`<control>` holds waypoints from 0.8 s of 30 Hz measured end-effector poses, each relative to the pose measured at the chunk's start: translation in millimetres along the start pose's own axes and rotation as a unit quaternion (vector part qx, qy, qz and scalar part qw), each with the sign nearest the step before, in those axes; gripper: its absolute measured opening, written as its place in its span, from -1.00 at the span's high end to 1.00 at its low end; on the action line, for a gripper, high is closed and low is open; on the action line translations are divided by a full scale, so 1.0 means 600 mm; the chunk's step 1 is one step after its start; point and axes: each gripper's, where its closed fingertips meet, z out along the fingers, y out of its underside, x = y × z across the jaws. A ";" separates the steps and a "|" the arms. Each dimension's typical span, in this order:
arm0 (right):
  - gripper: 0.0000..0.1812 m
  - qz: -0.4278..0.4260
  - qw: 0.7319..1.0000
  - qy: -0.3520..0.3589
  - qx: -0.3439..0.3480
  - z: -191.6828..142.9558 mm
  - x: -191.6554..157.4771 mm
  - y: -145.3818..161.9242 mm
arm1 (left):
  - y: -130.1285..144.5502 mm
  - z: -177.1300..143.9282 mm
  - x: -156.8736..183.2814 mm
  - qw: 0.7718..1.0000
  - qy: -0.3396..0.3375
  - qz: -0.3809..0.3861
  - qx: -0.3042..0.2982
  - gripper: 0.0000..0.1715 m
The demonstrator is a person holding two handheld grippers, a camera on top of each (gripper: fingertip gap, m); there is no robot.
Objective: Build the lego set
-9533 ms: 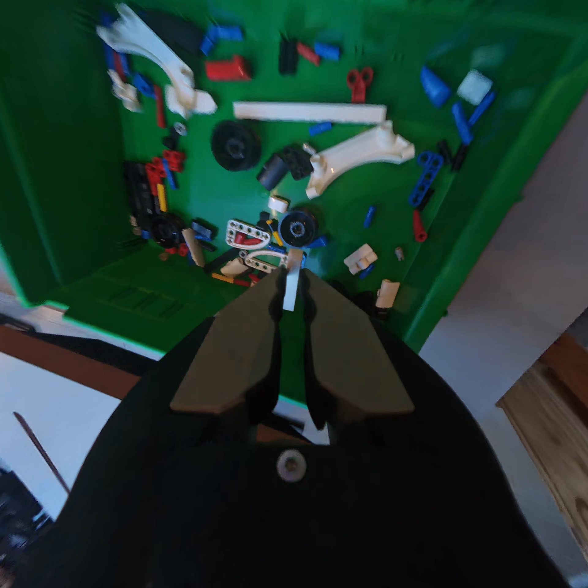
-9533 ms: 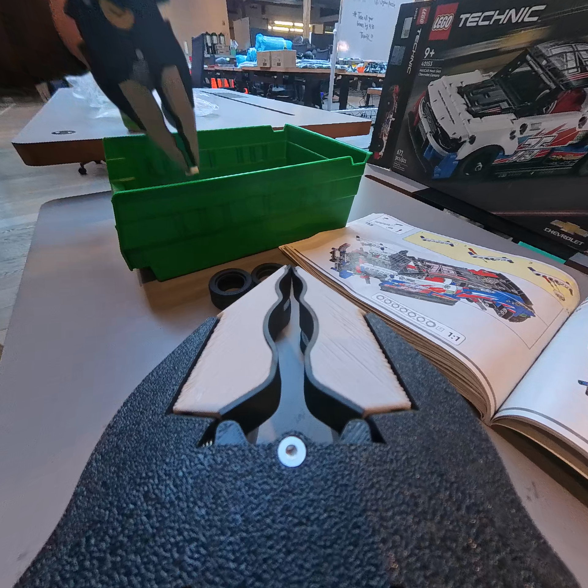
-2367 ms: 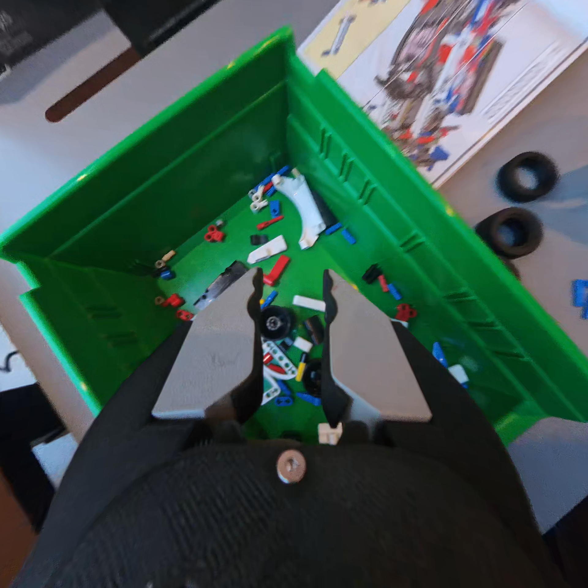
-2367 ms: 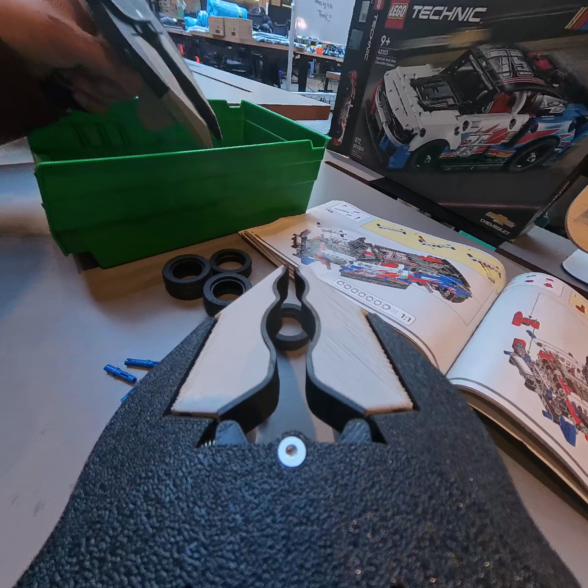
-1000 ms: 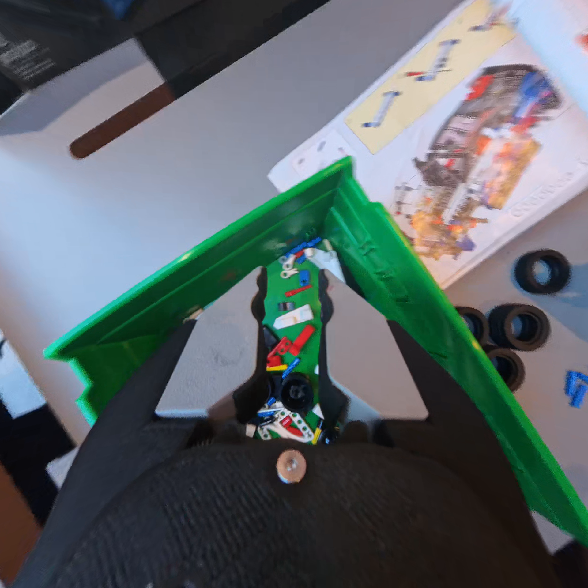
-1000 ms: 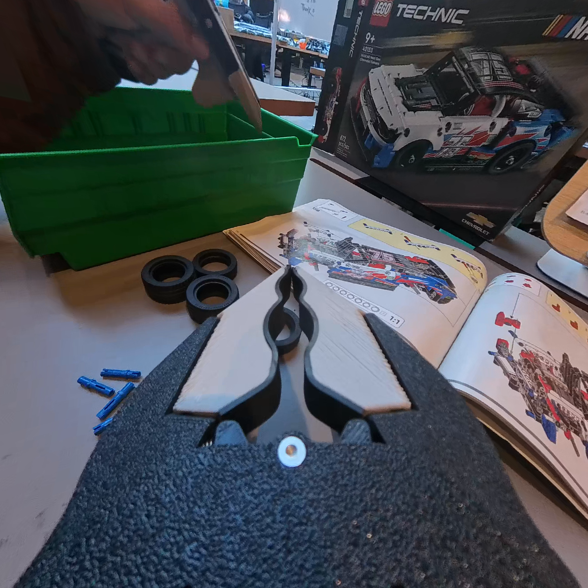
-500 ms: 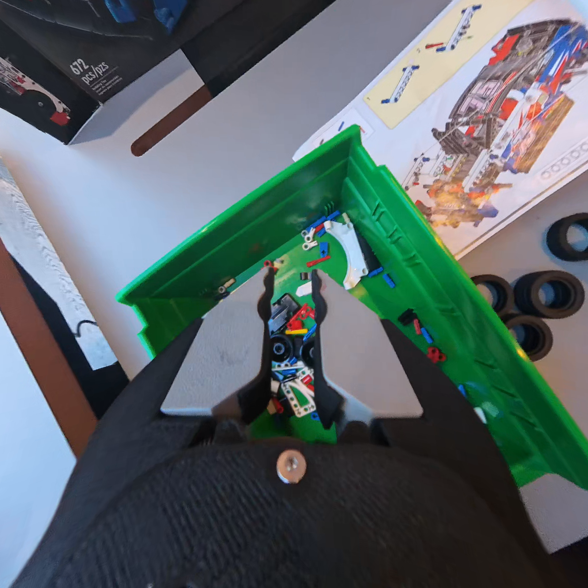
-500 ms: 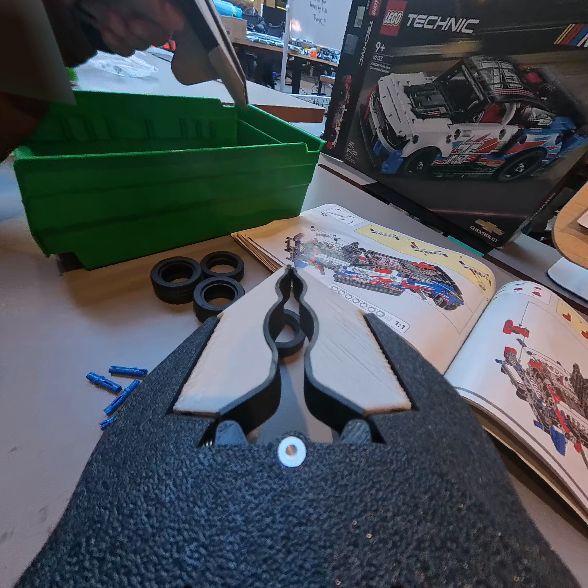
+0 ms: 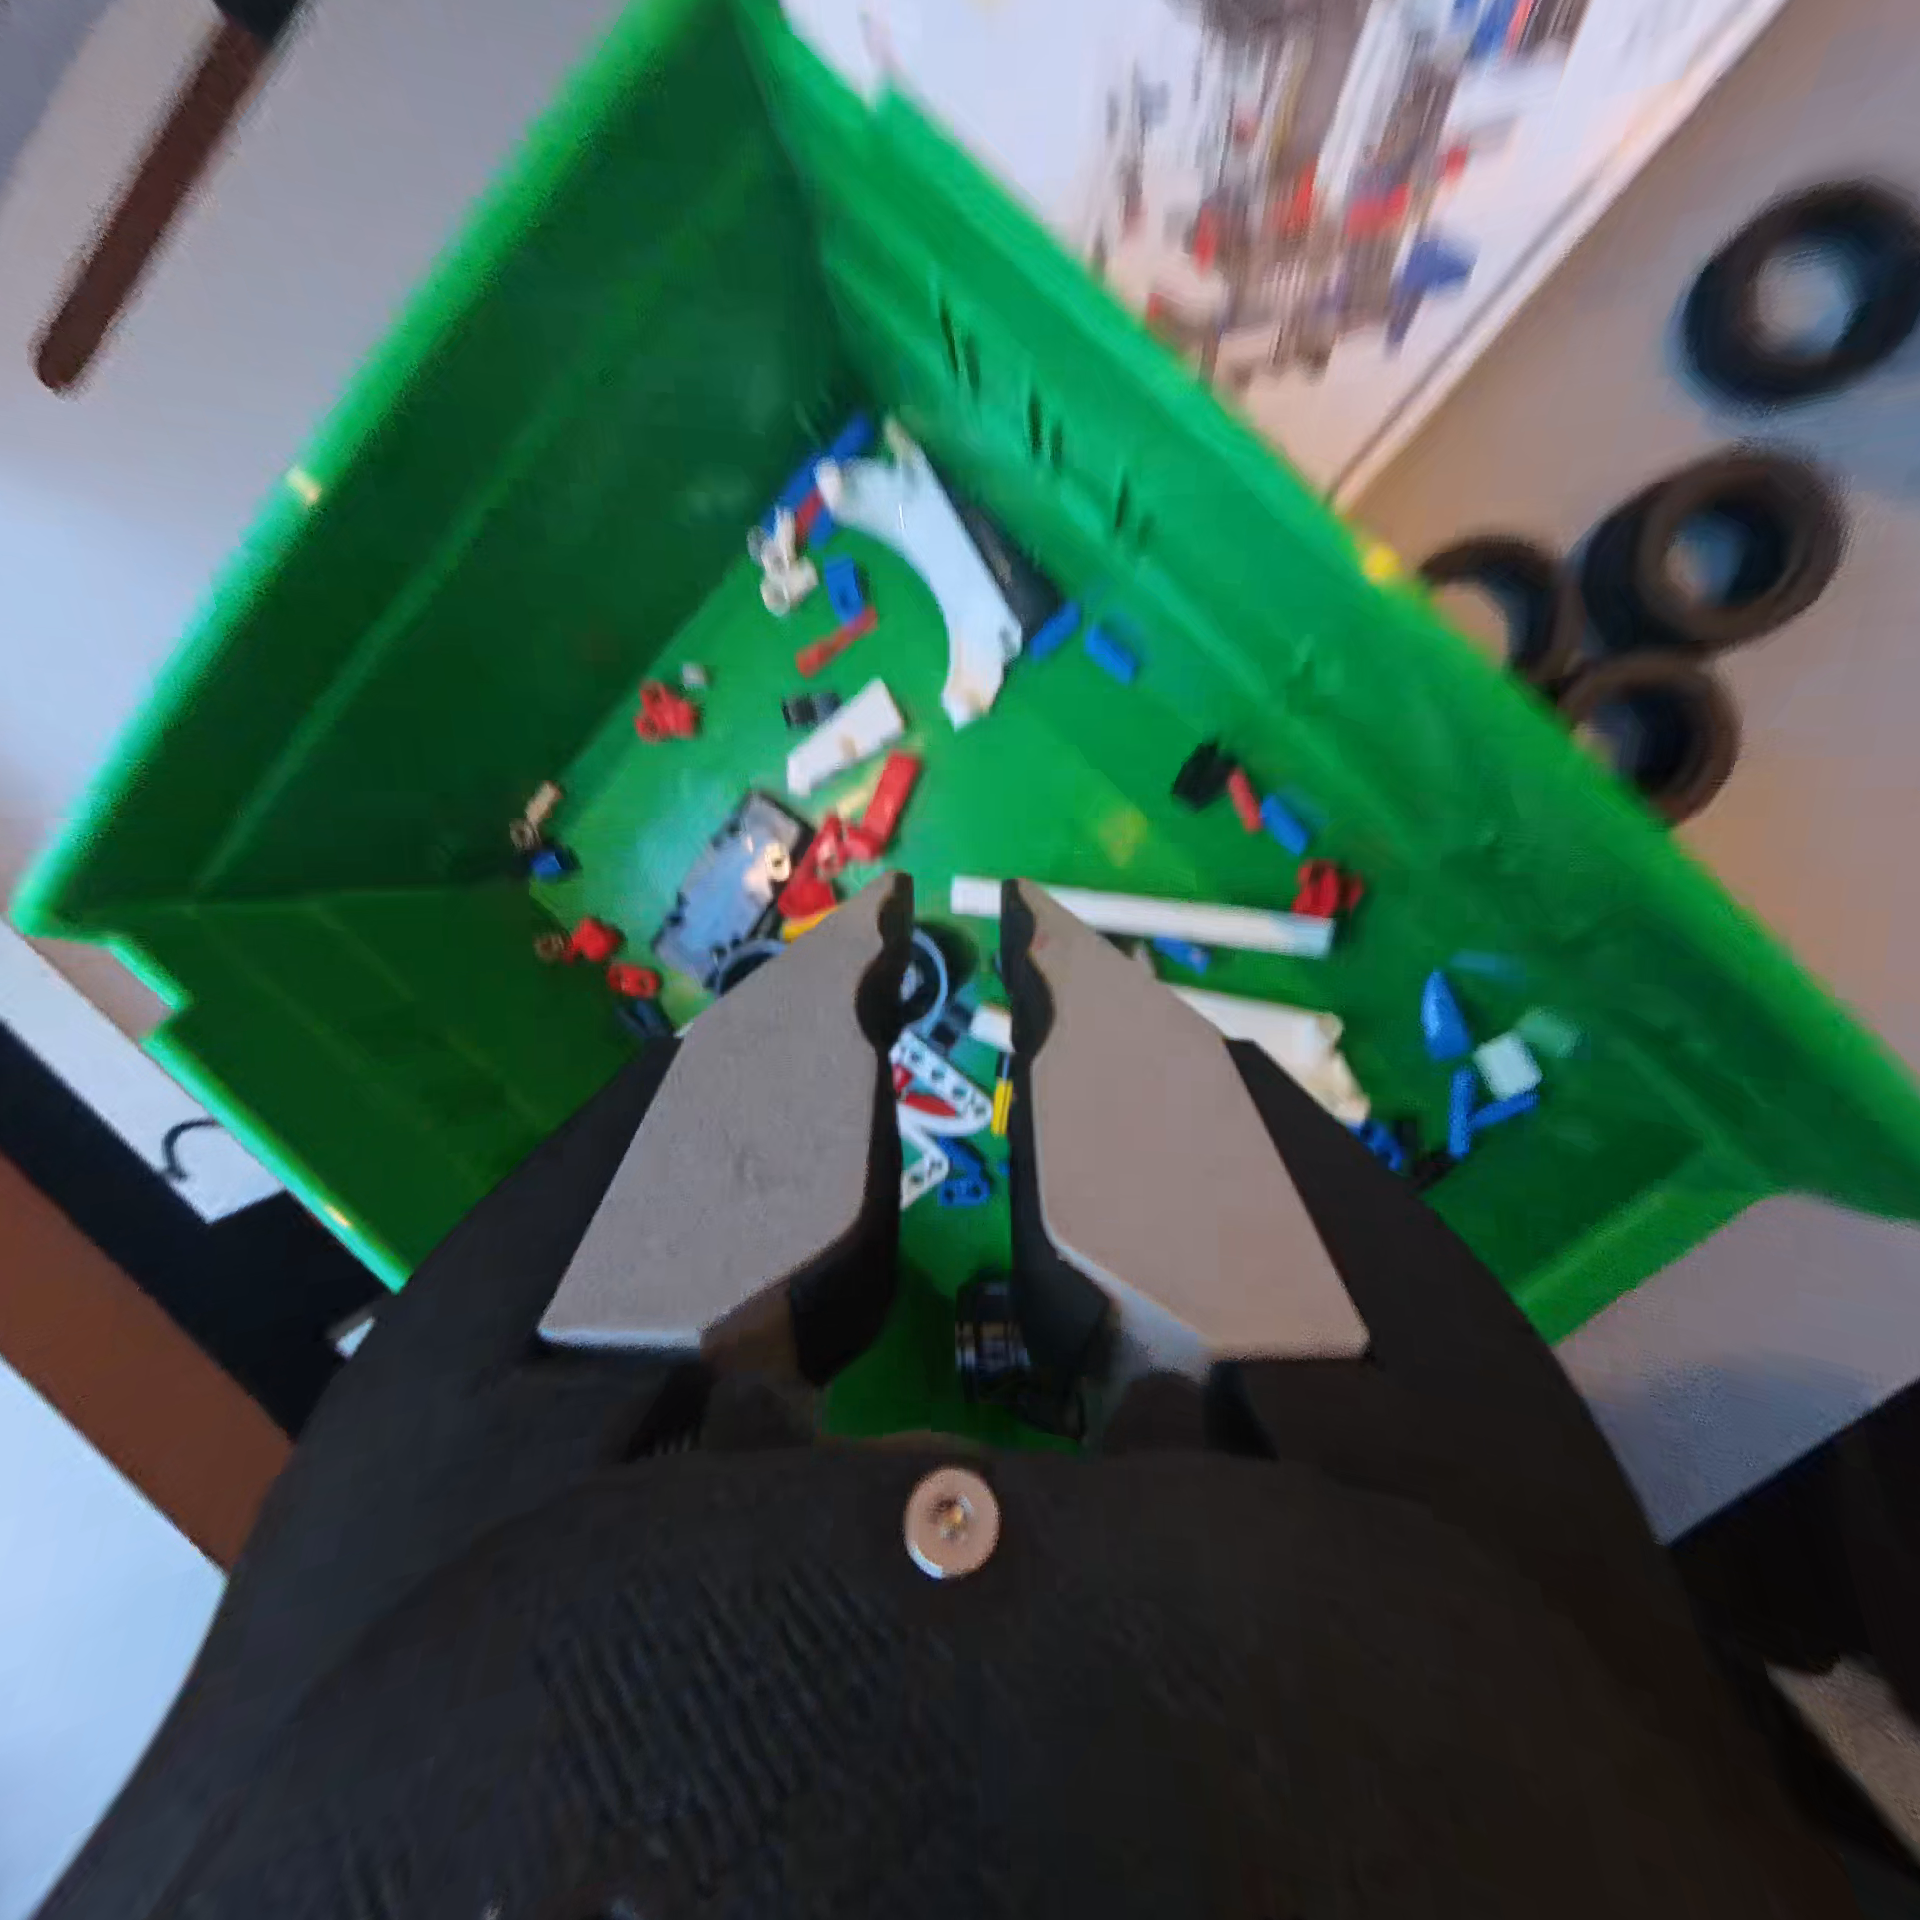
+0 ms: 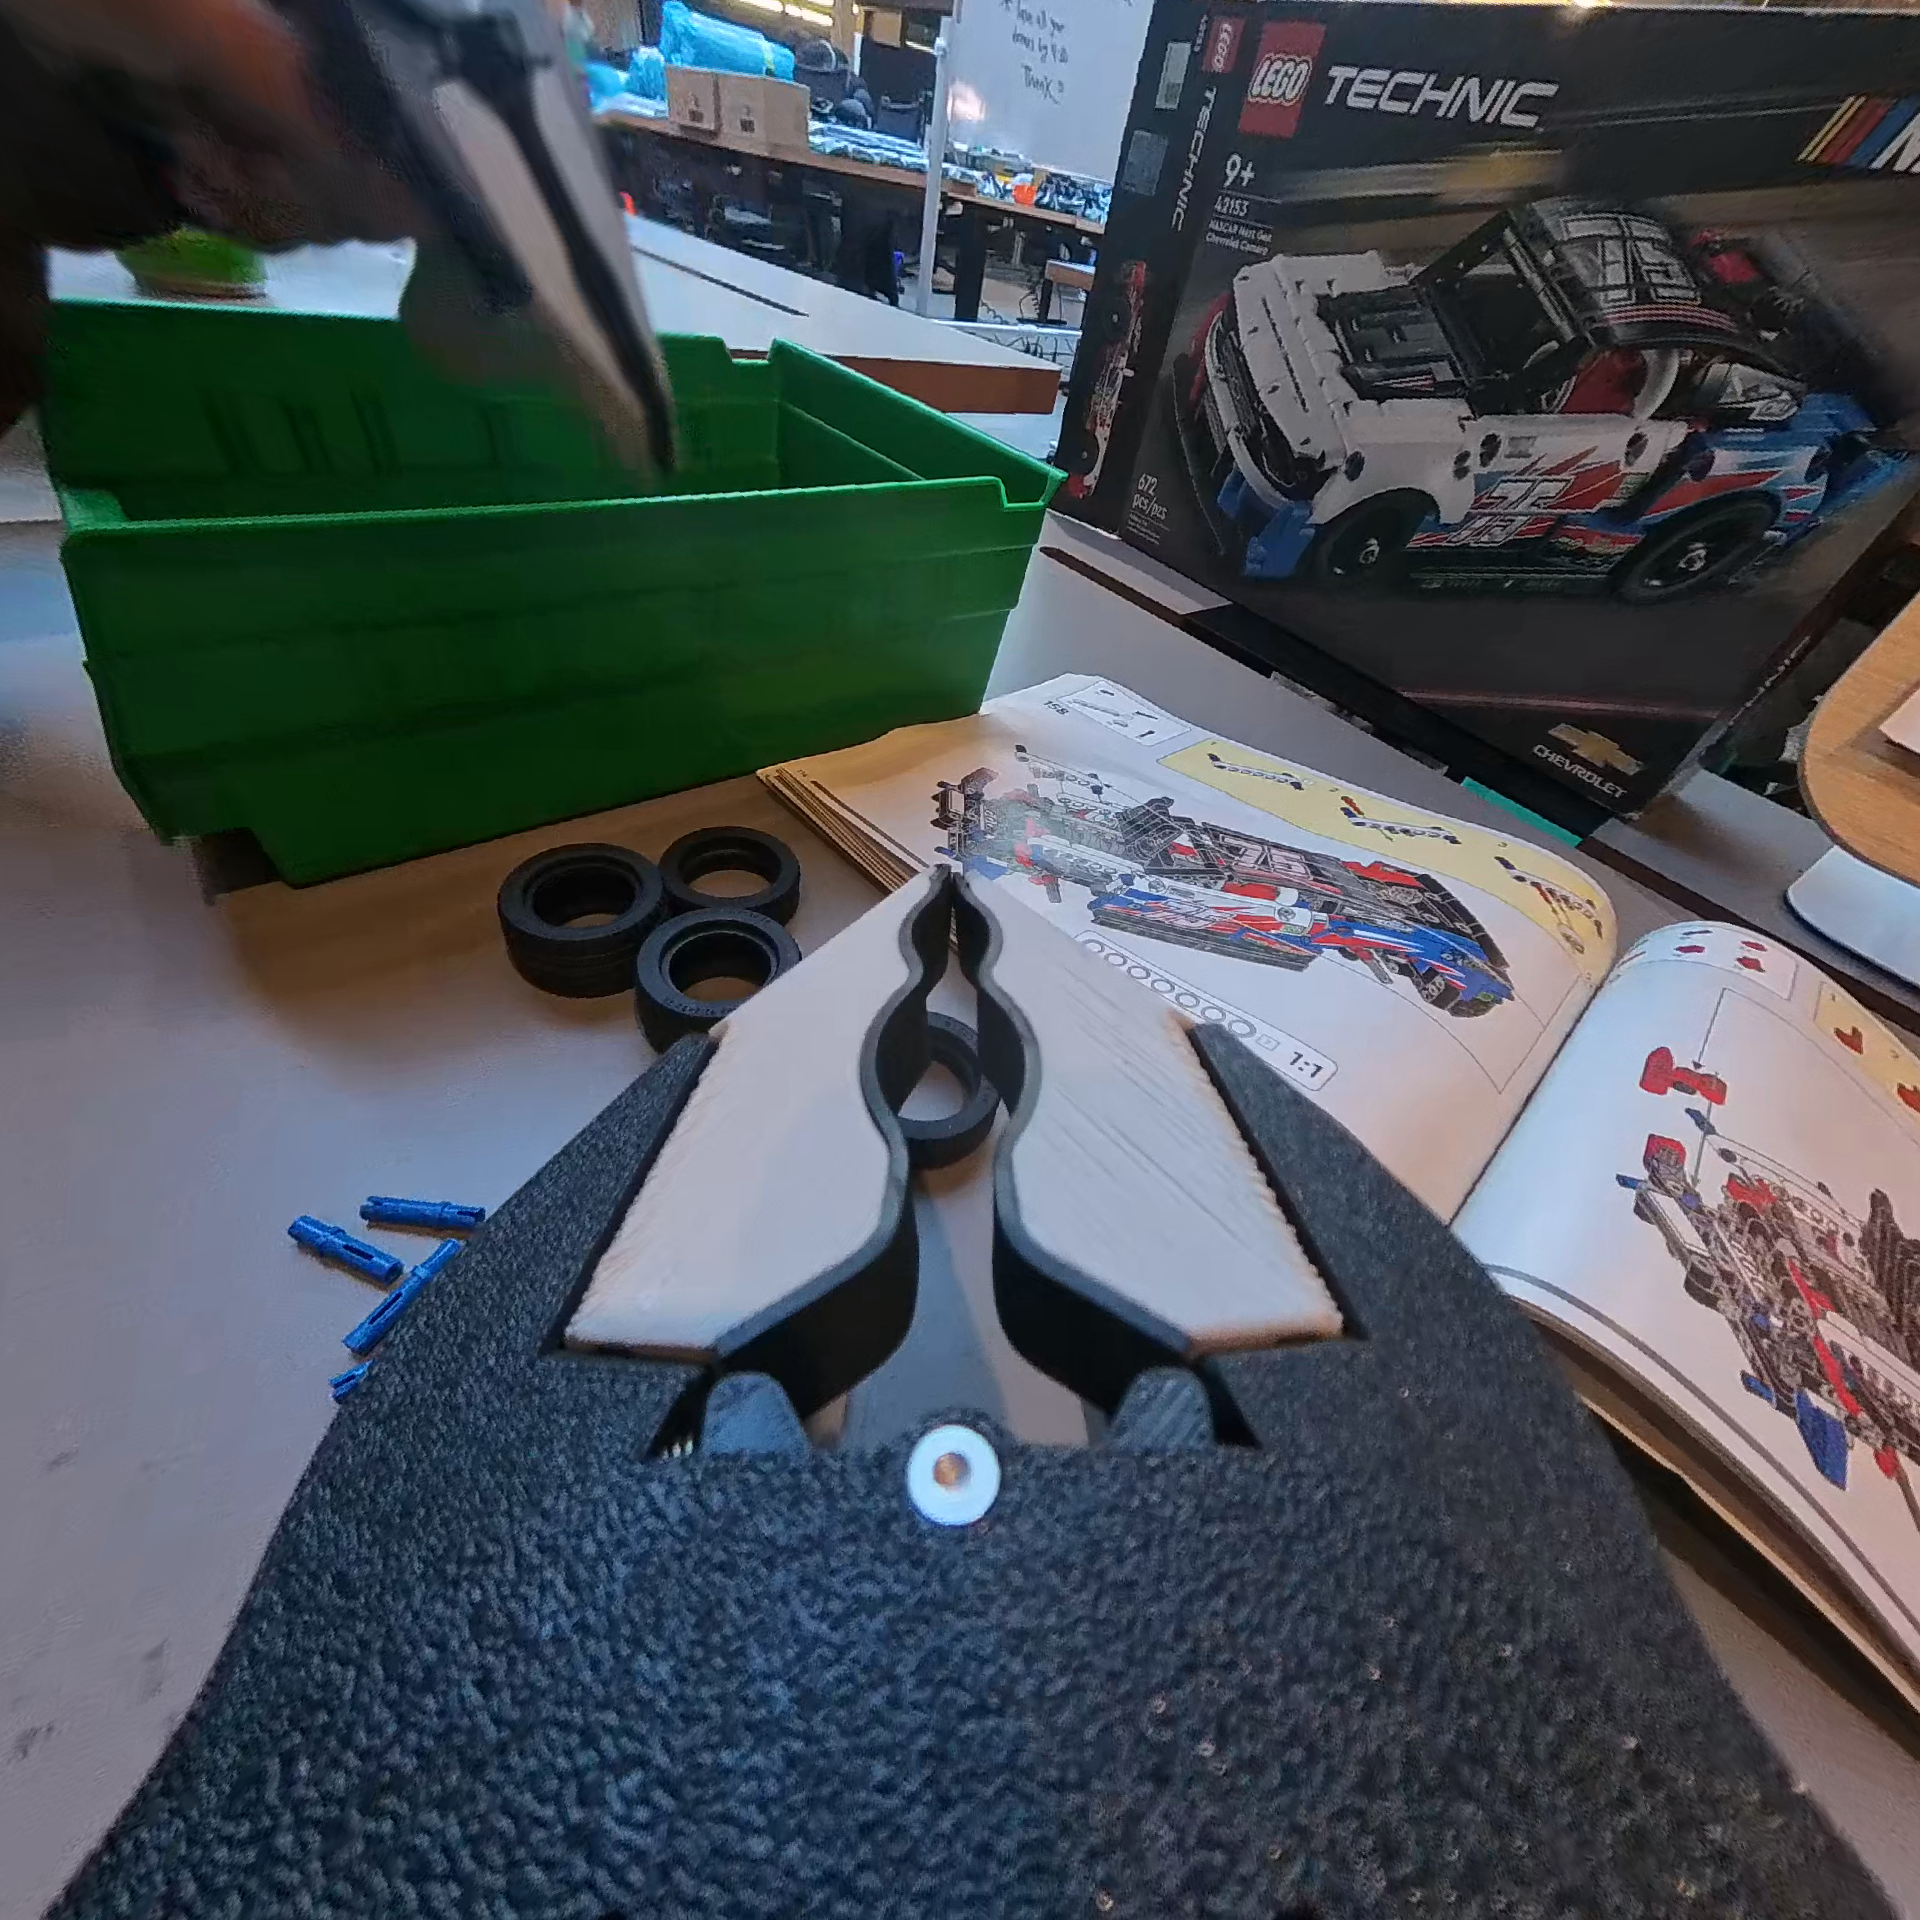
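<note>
Lego parts: loose red, blue, white and black plastic pieces lie scattered on the floor of the green plastic bin [image 9: 436, 644]; the set is not yet assembled.
Bin contents: a curved white arch panel [image 9: 940, 561] toward the far corner, a long white beam [image 9: 1174, 920] just beyond the jaws, a black wheel hub [image 9: 925, 977] between the fingers, a grey-black block [image 9: 732, 883] to the left, small red connectors and blue pins all around.
Left gripper [image 9: 951, 909]: hangs over the bin, jaws narrowly apart and empty; the picture is blurred with motion.
Change: half a second ago this gripper was higher, with the whole bin and the bench around it in sight; now it has dropped toward the parts and the bin fills the view.
Meaning: a judgement only, but it looks like another piece is about to be picked, likely the wheel hub or something beside it.
Right gripper [image 10: 951, 894]: low over the grey bench [image 10: 208, 1091], jaws closed at the tips, a small black rubber tyre [image 10: 940, 1091] sitting in the hollow between the fingers; whether it is clamped or merely lying there I cannot tell.
Bench, near the bin: three more black tyres [image 10: 649, 914], blue pins [image 10: 384, 1247] to the left, an open instruction booklet [image 10: 1299, 883] to the right, the set's printed box [image 10: 1507, 364] at the far right.
</note>
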 end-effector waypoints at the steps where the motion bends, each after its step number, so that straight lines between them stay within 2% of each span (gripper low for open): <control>1: 1.00 0.000 1.000 0.000 0.002 -0.001 0.000 -0.001 | 0.021 0.008 0.002 1.000 0.000 0.006 -0.015 0.87; 4: 1.00 -0.001 1.000 -0.004 0.001 0.000 -0.002 0.000 | 0.063 0.028 0.023 0.998 0.035 0.027 -0.052 0.88; 6: 1.00 -0.001 1.000 -0.006 -0.002 0.001 -0.003 0.001 | 0.087 0.042 0.022 0.994 0.035 0.061 -0.085 0.92; 9: 1.00 -0.003 1.000 -0.005 -0.001 0.001 -0.003 0.000 | 0.111 0.056 0.021 0.988 0.050 0.073 -0.126 0.91; 15: 1.00 -0.004 1.000 -0.004 0.002 0.000 -0.003 -0.001 | 0.119 0.071 0.020 0.983 0.050 0.104 -0.142 0.83; 24: 1.00 -0.005 1.000 -0.005 0.003 -0.001 -0.004 -0.002 | 0.120 0.071 0.010 0.979 0.031 0.122 -0.161 0.85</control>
